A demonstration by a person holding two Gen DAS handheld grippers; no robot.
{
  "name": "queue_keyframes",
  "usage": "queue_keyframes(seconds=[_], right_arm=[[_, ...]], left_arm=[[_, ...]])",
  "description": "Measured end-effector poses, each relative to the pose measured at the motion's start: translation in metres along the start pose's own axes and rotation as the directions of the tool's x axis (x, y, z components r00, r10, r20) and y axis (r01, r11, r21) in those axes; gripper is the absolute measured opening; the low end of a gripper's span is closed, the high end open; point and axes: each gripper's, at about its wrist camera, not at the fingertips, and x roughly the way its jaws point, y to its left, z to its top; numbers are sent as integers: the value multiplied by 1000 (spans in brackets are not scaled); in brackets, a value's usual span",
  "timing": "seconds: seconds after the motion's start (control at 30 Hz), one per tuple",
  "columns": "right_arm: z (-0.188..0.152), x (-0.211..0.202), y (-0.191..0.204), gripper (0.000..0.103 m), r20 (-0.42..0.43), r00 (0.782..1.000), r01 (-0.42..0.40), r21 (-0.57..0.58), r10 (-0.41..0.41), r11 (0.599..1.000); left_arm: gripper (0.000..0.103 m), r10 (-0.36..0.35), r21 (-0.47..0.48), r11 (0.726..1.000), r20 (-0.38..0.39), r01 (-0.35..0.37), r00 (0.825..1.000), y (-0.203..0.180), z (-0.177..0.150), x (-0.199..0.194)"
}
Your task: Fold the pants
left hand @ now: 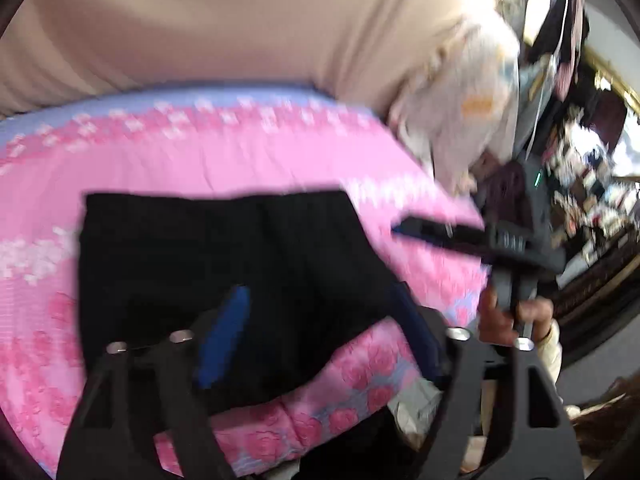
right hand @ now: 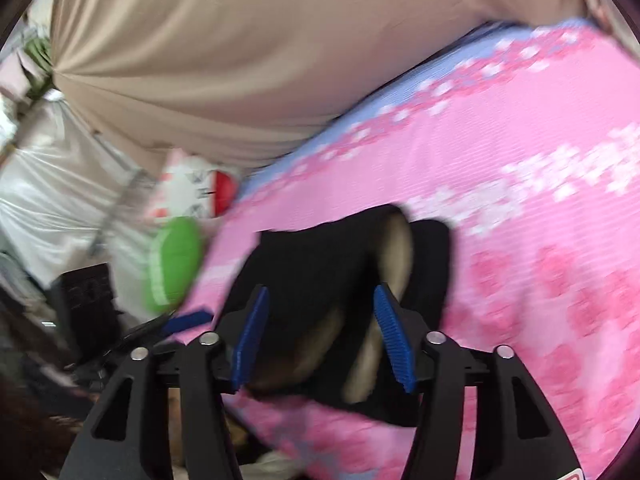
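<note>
Left gripper [left hand: 320, 328] is released, jaws spread wide, blue pads [left hand: 224, 336] apart with nothing pinched; it hovers over the near edge of the black pants [left hand: 208, 256]. Right gripper [right hand: 324, 340] also released, ribbed blue pads [right hand: 394, 340] standing apart either side of the cloth, not pressing on it as far as the blur allows. Pants lie on the pink floral bedspread [left hand: 240, 160], already a compact dark rectangle in the left wrist view; from the right wrist view a tan lining [right hand: 394, 248] shows at an open end, probably the waistband. Beige curtain [right hand: 240, 60] hangs behind the bed, and a green and white object [right hand: 176, 264] sits off the bed's edge, too blurred to name. Right gripper is visible in the left view [left hand: 404, 228] with the person's hand [left hand: 516, 320] on its handle. Judged step: between folds, both claws let go. Next move likely calls for re-gripping an edge on each side at matched points and carrying it over evenly, or smoothing the stack.
</note>
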Motion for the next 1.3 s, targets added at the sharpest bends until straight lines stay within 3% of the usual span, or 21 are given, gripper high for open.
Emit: queue_keyframes(seconds=[0.07, 0.13, 0.17, 0.23, 0.27, 0.4, 0.47, 0.5, 0.53, 0.57, 0.6, 0.63, 0.67, 0.73, 0.77, 0.93, 1.03, 1.1, 1.2, 1.27, 1.3], right_arm=[[2, 15, 2, 66, -55, 998, -9, -1, 9, 1000], [-1, 40, 9, 67, -124, 992, 34, -30, -37, 999], [-5, 53, 11, 51, -148, 987, 55, -54, -62, 997], [-10, 76, 15, 5, -187, 972, 121, -114, -141, 986], [-8, 77, 21, 5, -188, 969, 136, -129, -159, 982], [23, 13, 85, 4, 10, 988, 147, -306, -152, 941], [26, -1, 88, 5, 39, 981, 192, -345, -191, 919], [22, 8, 73, 7, 9, 967, 241, -354, -254, 904], [17, 21, 53, 17, -34, 948, 286, -337, -315, 897], [8, 35, 28, 27, -99, 918, 340, -302, -384, 891], [-1, 47, 5, 28, -156, 893, 378, -247, -422, 892], [-6, 38, -8, 31, -128, 926, 334, -156, -354, 930], [-7, 26, -10, 44, -96, 946, 299, -102, -309, 949], [-8, 7, -4, 60, -50, 954, 293, -69, -296, 954], [-9, 1, -1, 63, -18, 953, 299, -78, -301, 951], [-9, 30, -6, 64, -84, 955, 277, -79, -283, 958], [-6, 52, -4, 64, -46, 946, 312, -142, -321, 939], [-4, 63, -4, 62, -28, 942, 326, -161, -334, 932], [5, 77, -2, 37, -1, 939, 339, -184, -345, 923], [14, 73, 3, 14, 5, 944, 325, -173, -329, 930], [22, 65, 11, 9, 26, 947, 319, -171, -320, 932]], left_arm=[[75, 17, -23, 1000, 36, -16, 999, 10, 3, -17], [76, 87, -65, 994, 65, -83, 994, 27, 6, -29], [76, 118, -77, 991, 67, -112, 991, 33, 7, -30], [76, 196, -117, 975, 54, -189, 979, 49, 7, -31], [76, 213, -126, 971, 50, -205, 976, 52, 7, -31], [76, 252, -128, 961, 46, -244, 967, 58, 10, -26], [76, 282, -99, 956, 47, -277, 958, 54, 6, -21], [76, 305, -81, 950, 37, -302, 952, 53, 3, -14], [76, 320, -70, 945, 25, -318, 947, 53, -1, -8], [76, 327, -66, 943, 8, -325, 945, 55, -5, -1], [76, 330, -73, 941, -20, -331, 944, 60, -10, 5], [76, 334, -89, 938, -41, -336, 942, 66, -13, 9], [76, 331, -104, 937, -53, -334, 942, 71, -16, 9], [79, 316, -150, 934, -77, -325, 945, 84, -22, 8], [84, 307, -175, 932, -82, -317, 948, 91, -24, 6], [85, 209, -299, 924, -130, -240, 969, 120, -41, 18], [74, 135, -341, 922, -161, -184, 978, 130, -49, 37], [53, 126, -348, 922, -140, -167, 982, 135, -47, 41], [31, 77, -381, 917, -118, -117, 990, 143, -35, 37], [28, 106, -337, 933, -88, -129, 991, 137, -20, 28], [28, 126, -296, 945, -62, -139, 990, 128, -10, 22]])
